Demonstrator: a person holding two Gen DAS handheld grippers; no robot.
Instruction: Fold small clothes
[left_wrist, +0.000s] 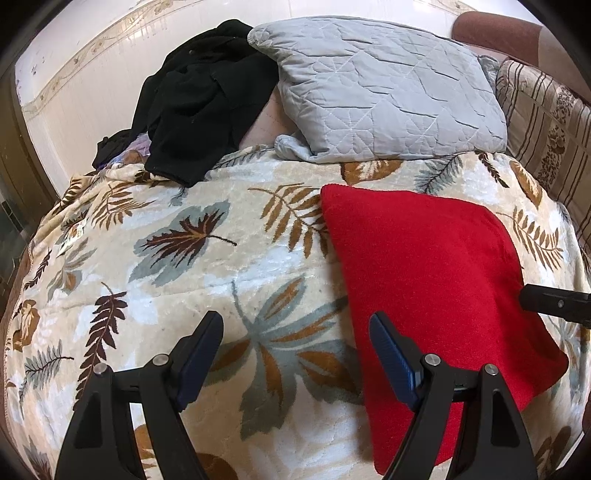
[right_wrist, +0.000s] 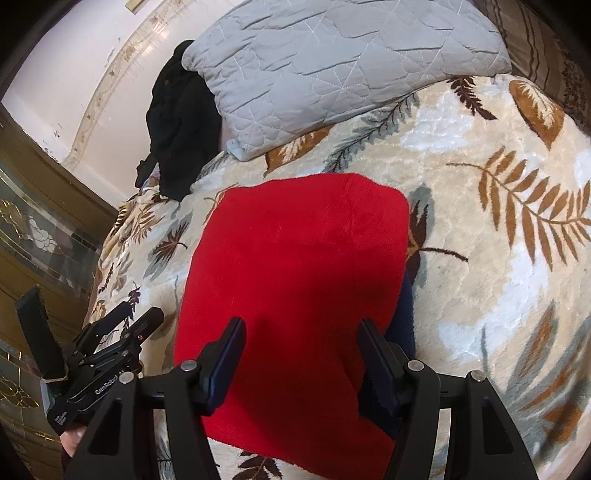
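While both tools hover with nothing between their fingers, the red garment (right_wrist: 295, 277) lies flat on the leaf-patterned blanket (left_wrist: 229, 266), on the near side of the grey quilted pillow (left_wrist: 373, 85) and well apart from it. It looks already folded into a rough rectangle whose long axis runs from the pillow side toward the person. A sliver of dark blue cloth (right_wrist: 404, 314) peeks out along its right edge; whether that belongs to the same garment I cannot tell.

The right gripper (right_wrist: 301, 363) hangs directly over the near end of the red piece, jaws spread wide, both fingers framing red fabric. The left gripper (left_wrist: 295, 354) is also spread apart and holds nothing; most of its gap is over bare blanket, only its right finger overlapping the left long edge. So the right hand seems better placed for any further fold or lift. A black heap of clothes (left_wrist: 199, 107) sits beside the pillow's left end.
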